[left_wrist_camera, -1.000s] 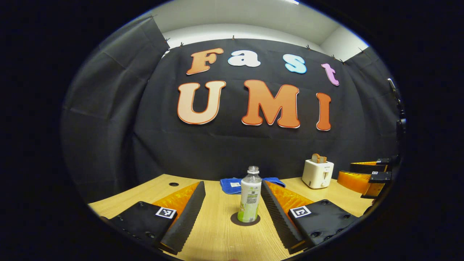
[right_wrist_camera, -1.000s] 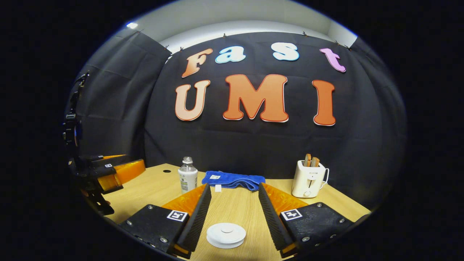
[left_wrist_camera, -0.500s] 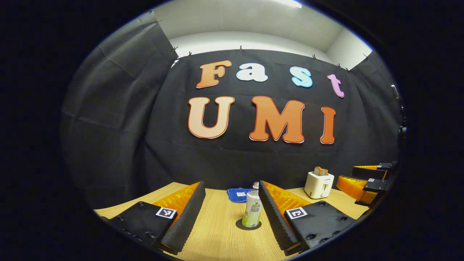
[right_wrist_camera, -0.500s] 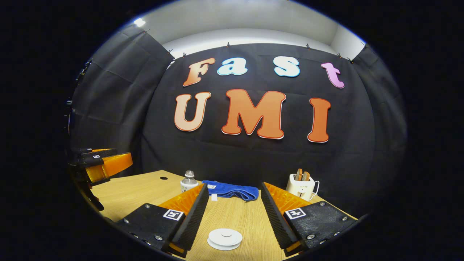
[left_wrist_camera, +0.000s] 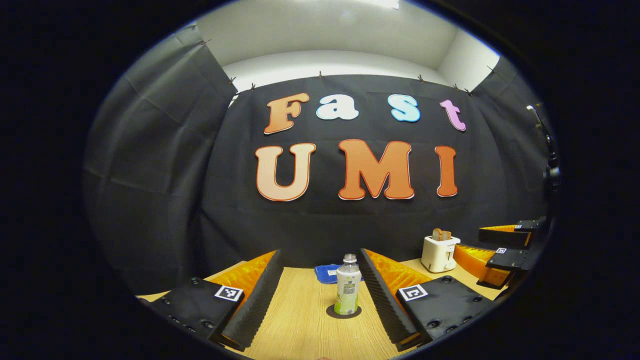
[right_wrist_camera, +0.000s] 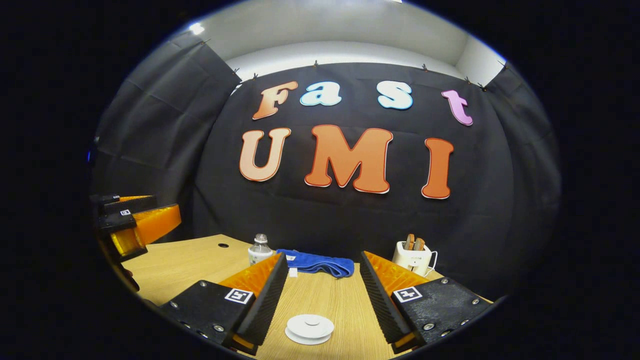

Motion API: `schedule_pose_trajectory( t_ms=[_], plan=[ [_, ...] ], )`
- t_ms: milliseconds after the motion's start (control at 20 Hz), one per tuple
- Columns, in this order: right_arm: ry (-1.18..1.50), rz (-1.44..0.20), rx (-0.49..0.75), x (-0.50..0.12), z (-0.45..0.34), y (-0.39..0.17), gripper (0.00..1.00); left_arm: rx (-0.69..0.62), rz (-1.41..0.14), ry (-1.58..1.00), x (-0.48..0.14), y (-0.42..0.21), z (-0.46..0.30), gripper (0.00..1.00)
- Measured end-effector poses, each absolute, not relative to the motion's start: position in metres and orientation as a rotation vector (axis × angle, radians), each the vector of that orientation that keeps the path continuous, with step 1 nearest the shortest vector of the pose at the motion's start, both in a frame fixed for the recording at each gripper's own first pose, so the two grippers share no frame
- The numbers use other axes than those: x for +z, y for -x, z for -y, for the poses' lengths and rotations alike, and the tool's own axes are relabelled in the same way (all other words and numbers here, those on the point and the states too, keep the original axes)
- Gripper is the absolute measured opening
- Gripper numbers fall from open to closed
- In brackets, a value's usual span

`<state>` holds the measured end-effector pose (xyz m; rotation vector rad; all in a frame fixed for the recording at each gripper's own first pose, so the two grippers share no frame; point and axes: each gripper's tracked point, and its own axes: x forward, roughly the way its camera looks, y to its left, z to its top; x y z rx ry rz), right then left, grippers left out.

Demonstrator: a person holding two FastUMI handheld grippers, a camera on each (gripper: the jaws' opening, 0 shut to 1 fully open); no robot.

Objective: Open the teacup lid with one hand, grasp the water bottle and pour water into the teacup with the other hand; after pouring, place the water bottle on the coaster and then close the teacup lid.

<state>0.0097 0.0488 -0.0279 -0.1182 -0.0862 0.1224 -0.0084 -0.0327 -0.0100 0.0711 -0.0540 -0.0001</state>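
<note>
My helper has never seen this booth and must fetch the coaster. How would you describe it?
On the wooden table, before the blue cloth, a water bottle stands upright. The coaster is the dark round disc beneath it, the only flat black thing there, unlike the white lid.

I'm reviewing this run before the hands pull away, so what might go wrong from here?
The water bottle stands uncapped on the coaster, close beside one inner finger of the open left gripper; a sideways drift might tip and spill it. The teacup lid lies low between the open right gripper's fingers; a dip might knock it askew.
</note>
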Motion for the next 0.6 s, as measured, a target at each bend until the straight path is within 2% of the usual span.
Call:
schedule_pose_trajectory(
  t_ms=[600],
  plan=[
    [0.115,0.088,0.147,-0.0288,-0.0569,-0.0013,0.86,-0.007,0.053,-0.094,-0.0115,0.0124,0.0349,0.96]
  ],
)
